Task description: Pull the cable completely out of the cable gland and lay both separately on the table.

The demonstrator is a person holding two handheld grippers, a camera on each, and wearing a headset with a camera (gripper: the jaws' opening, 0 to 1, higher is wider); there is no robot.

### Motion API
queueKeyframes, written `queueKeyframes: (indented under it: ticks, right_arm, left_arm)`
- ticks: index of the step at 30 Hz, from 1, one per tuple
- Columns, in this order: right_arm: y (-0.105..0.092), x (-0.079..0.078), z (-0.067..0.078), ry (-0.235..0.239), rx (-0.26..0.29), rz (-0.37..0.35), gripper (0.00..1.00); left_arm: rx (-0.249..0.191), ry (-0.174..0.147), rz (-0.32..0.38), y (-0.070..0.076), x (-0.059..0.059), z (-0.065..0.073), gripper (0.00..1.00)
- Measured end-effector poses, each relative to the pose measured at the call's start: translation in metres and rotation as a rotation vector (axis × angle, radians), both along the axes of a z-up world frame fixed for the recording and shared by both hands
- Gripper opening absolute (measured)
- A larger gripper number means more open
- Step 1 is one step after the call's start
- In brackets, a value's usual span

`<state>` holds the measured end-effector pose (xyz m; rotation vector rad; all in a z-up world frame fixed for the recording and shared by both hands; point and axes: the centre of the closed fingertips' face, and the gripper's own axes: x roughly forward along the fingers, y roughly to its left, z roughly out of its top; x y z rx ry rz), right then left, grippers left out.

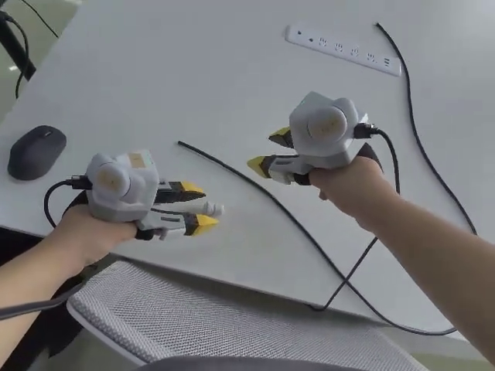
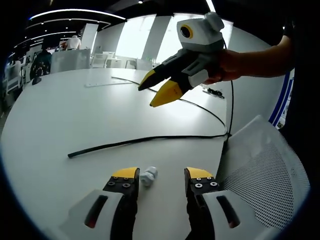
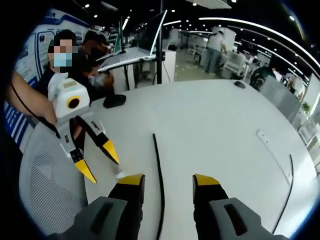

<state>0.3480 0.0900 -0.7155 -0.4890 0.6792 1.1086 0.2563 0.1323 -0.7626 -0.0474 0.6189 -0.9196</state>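
The black cable (image 1: 255, 185) lies loose on the white table (image 1: 155, 77), running diagonally from its free end at the middle toward the front edge. The small white cable gland (image 1: 212, 209) lies apart from it, between the spread yellow tips of my left gripper (image 1: 196, 206). In the left gripper view the gland (image 2: 148, 175) rests on the table close to the left finger, untouched; that gripper (image 2: 162, 174) is open. My right gripper (image 1: 268, 151) hovers open above the cable. In the right gripper view the cable (image 3: 159, 170) runs between its open jaws (image 3: 168, 180).
A dark mouse (image 1: 35, 151) sits at the far left. A white power strip (image 1: 343, 49) lies at the back, with another black cord (image 1: 421, 139) trailing down the right side. A grey mesh chair (image 1: 232, 325) stands under the table's front edge. People sit behind the table (image 3: 95, 55).
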Motion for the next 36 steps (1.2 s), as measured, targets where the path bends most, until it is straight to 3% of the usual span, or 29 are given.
queueKeyframes:
  ticks: [6, 14, 17, 25, 36]
  right_arm:
    - [-0.019, -0.011, 0.020, 0.009, 0.065, -0.054, 0.40]
    - [-0.044, -0.026, 0.036, 0.008, 0.139, -0.117, 0.48]
    - [-0.053, -0.032, 0.038, 0.031, 0.182, -0.153, 0.52]
    - [-0.086, -0.052, 0.042, 0.034, 0.268, -0.233, 0.59]
    - [-0.116, -0.083, 0.043, 0.036, 0.326, -0.284, 0.71]
  left_arm:
    - [-0.025, -0.009, 0.018, -0.001, -0.001, 0.018, 0.42]
    - [-0.007, -0.029, 0.018, 0.001, -0.005, 0.037, 0.51]
    - [-0.007, -0.030, 0.020, 0.002, -0.008, 0.043, 0.54]
    - [-0.034, -0.032, 0.018, 0.002, -0.019, 0.061, 0.68]
    - [-0.052, -0.060, 0.039, 0.007, -0.023, 0.073, 0.77]
